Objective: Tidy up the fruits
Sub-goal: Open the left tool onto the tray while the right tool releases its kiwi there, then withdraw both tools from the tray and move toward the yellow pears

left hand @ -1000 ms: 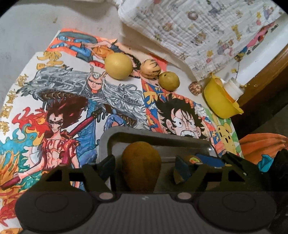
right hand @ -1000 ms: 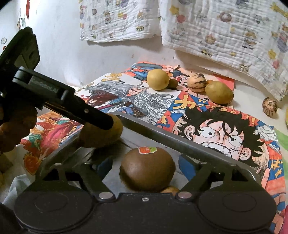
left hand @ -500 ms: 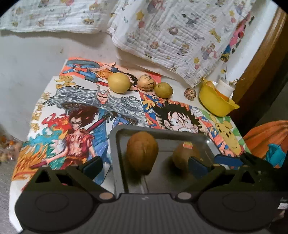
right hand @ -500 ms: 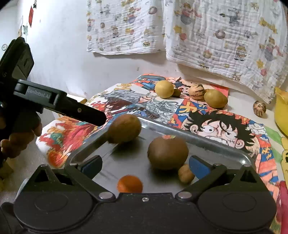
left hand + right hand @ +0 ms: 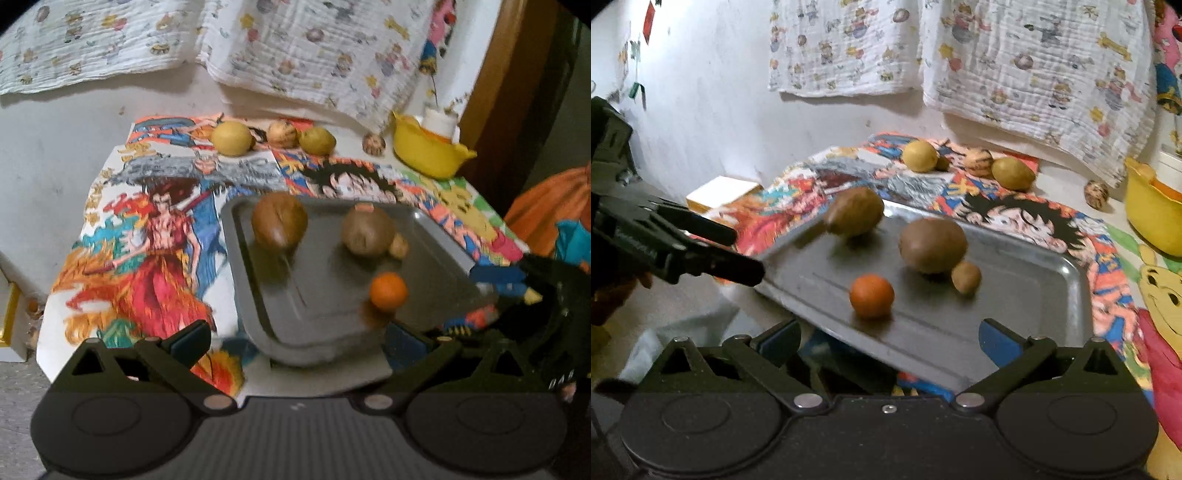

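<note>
Left gripper (image 5: 295, 341) wide open, empty, low over tray's (image 5: 325, 314) near edge. On tray, left to right: brown fruit (image 5: 279, 220), long axis toward far wall; kiwi (image 5: 367, 233), stickered end up; small nut (image 5: 399, 246) touching it; orange (image 5: 388, 290) nearest. Beyond tray on cartoon cloth (image 5: 147, 240): lemon (image 5: 232, 138), striped fruit (image 5: 283, 133), pear (image 5: 317, 140), yellow bowl (image 5: 428, 155). Right gripper (image 5: 888, 338) wide open, empty.

Likely home: cartoon cloths (image 5: 1034, 62) on wall, comic-print cover (image 5: 147, 240)
</note>
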`<state>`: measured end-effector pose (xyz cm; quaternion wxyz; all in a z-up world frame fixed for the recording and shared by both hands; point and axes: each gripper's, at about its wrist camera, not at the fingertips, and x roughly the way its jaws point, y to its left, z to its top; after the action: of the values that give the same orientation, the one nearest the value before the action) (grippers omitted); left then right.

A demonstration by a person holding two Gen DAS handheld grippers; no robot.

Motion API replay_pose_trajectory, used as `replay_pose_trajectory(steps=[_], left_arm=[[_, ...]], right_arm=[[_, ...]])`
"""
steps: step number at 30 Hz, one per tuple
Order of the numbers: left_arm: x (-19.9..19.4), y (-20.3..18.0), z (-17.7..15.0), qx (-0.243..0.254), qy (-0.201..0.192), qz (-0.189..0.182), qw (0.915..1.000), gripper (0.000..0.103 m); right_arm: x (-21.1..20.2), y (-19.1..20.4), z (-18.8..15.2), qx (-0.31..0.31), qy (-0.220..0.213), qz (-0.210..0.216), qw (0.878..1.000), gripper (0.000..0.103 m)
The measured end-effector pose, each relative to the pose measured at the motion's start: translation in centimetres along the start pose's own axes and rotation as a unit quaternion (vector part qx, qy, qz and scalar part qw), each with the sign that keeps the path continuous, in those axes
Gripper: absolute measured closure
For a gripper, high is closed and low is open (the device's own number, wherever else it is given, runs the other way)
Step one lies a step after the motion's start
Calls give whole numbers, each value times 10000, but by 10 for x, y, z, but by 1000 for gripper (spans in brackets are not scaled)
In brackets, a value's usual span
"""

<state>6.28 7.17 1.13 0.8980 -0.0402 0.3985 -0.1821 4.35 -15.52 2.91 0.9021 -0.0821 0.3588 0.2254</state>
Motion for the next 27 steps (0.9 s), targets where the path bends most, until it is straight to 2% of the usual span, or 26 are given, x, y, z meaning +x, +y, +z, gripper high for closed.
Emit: replay_pose_trajectory(steps=[5,13,19,27], left_arm=[[1,-9,-14,138,163,116,9997,1],[-3,-14,-21,118,158,375,9991,1],[-10,-11,-17,167,155,593,9980,1],[-11,5,5,154,151,828,9963,1]], right_arm=[[-9,-5,-13,75,108,-246,9996,1],[-18,-24,-25,412,311,-718,9961,1],[-21,-35,-27,520,268,-902,9942,1],[-14,-53,-9,581,157,-1011,9931,1]])
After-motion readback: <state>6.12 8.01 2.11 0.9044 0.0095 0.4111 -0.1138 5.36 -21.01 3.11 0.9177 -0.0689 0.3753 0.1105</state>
